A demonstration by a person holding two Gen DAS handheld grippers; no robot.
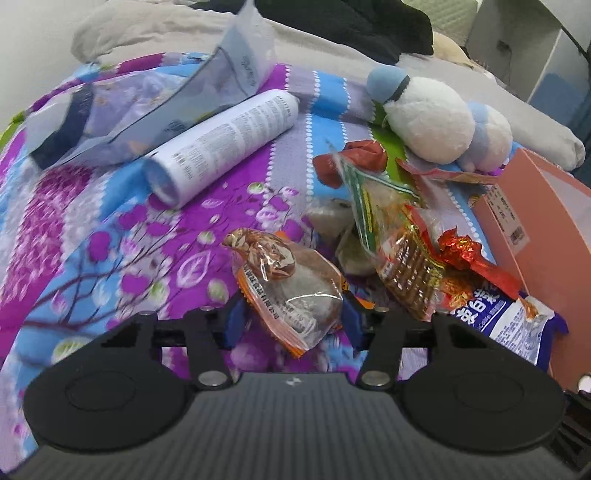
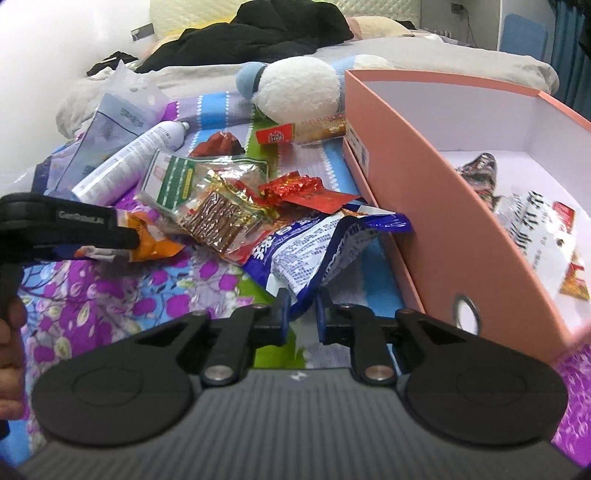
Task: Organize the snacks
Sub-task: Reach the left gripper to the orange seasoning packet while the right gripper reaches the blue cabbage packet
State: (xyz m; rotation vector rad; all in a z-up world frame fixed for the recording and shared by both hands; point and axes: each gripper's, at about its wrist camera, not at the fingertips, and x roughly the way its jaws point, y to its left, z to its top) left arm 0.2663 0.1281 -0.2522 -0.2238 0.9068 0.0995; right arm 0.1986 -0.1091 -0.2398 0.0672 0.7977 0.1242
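Observation:
My left gripper [image 1: 294,321] is shut on an orange-and-clear snack packet [image 1: 291,284], which sits between its blue pads just above the floral sheet. The right wrist view shows the same gripper [image 2: 125,236] from the side, clamping that packet [image 2: 155,240]. My right gripper [image 2: 302,314] is shut on the lower corner of a blue-and-white snack bag [image 2: 314,243], also in the left wrist view [image 1: 509,317]. Between them lies a pile: a brown-sticks packet [image 2: 218,218], a red foil wrapper [image 2: 295,188] and a green-and-white packet [image 2: 177,173]. A salmon box [image 2: 424,206] on the right holds snack packets [image 2: 535,221].
A white and blue plush toy [image 2: 299,92] lies behind the pile against the box. A white spray can [image 1: 221,144] and a clear plastic bag [image 1: 122,103] lie to the left. Black clothing [image 2: 258,33] is heaped at the back of the bed.

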